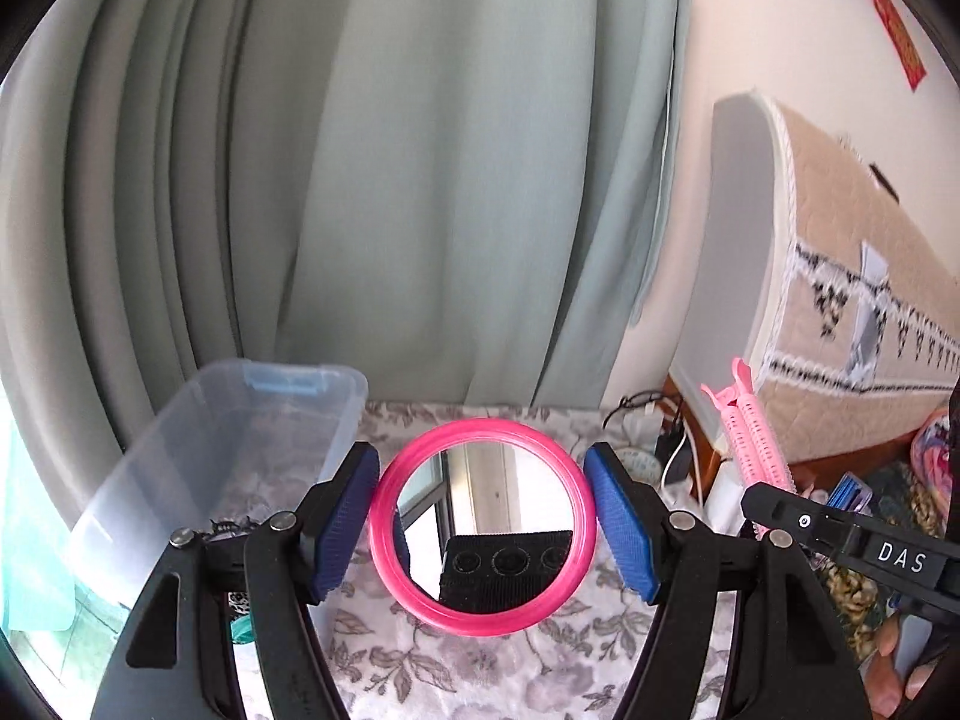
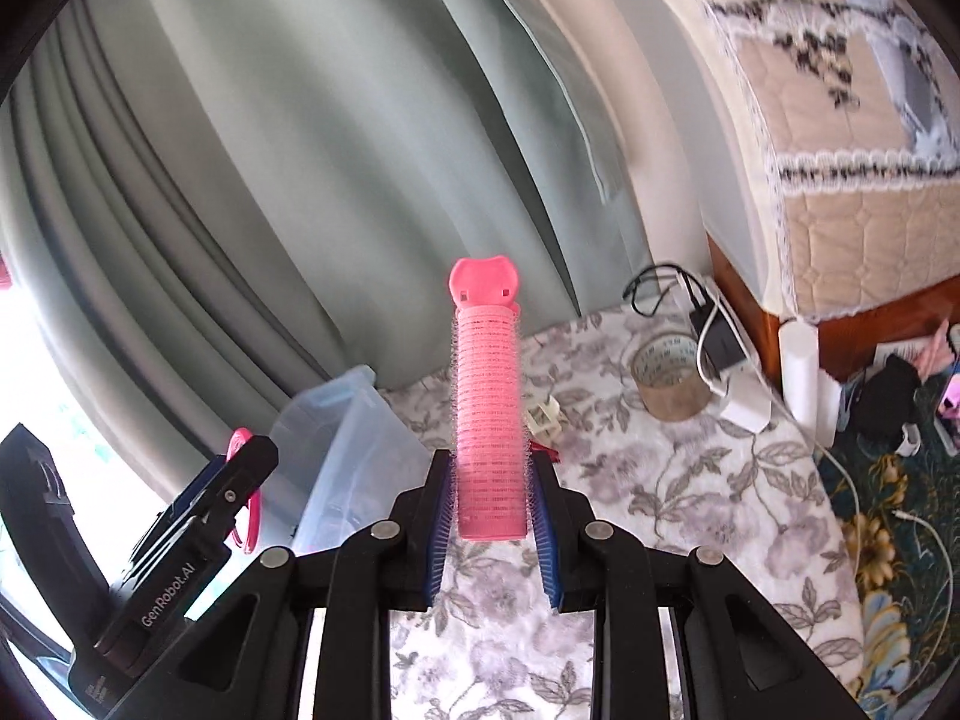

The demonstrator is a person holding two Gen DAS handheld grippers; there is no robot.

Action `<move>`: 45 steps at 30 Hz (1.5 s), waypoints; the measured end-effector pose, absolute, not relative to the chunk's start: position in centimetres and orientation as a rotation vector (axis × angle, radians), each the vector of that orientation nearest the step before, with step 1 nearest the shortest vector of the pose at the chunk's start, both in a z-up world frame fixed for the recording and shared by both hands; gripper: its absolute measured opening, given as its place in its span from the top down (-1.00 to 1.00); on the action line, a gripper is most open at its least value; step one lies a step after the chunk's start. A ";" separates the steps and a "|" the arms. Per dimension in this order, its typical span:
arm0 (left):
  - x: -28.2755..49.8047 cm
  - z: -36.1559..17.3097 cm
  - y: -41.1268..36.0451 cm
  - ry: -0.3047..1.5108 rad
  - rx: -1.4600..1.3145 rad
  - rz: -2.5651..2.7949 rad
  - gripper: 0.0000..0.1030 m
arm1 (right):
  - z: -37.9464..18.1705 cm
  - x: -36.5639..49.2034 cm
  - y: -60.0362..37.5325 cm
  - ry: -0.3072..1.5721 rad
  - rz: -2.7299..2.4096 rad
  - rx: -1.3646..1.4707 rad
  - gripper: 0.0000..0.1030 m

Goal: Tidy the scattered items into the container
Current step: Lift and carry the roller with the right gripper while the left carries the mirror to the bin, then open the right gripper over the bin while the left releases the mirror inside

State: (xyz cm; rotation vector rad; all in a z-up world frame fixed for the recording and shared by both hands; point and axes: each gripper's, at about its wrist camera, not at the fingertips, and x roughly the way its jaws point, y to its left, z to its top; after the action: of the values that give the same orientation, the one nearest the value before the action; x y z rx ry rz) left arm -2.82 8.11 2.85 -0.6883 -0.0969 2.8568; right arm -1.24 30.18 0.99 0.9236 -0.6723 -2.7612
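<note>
My left gripper (image 1: 482,519) is shut on a round pink-rimmed mirror (image 1: 483,516), held upright above the floral tabletop, just right of the clear plastic container (image 1: 240,420). My right gripper (image 2: 491,510) is shut on a pink hair roller clip (image 2: 487,414) that points up and forward; the clip also shows in the left wrist view (image 1: 753,441). The container also shows in the right wrist view (image 2: 348,450), left of the roller, with the left gripper (image 2: 240,480) beside it. Some dark items lie in the container's near end, partly hidden by my left finger.
A floral cloth (image 2: 660,480) covers the table. A tape roll (image 2: 669,381), a charger with cables (image 2: 714,336), a white cylinder (image 2: 801,372) and a small white piece (image 2: 543,417) lie at the back right. Green curtains (image 1: 360,180) hang behind.
</note>
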 end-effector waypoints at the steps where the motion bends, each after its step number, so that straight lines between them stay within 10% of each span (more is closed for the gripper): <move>1: -2.4 3.4 7.8 -0.105 -0.671 2.862 -0.40 | 1.6 -0.8 30.0 -0.667 -2.766 0.903 0.48; 22: 2.1 10.3 0.7 -0.278 -0.419 2.945 -0.40 | 8.8 3.2 24.3 -0.459 -2.769 0.656 0.48; 45: 0.3 6.9 -11.4 -0.503 -0.507 3.116 -0.40 | 4.3 -0.7 13.1 -0.220 -2.581 0.834 0.48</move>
State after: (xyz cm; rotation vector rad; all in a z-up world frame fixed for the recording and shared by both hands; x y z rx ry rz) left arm 0.28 -11.40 6.87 -0.5073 -0.5026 3.1159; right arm -0.75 13.14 4.25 0.8337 -0.2199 -2.5806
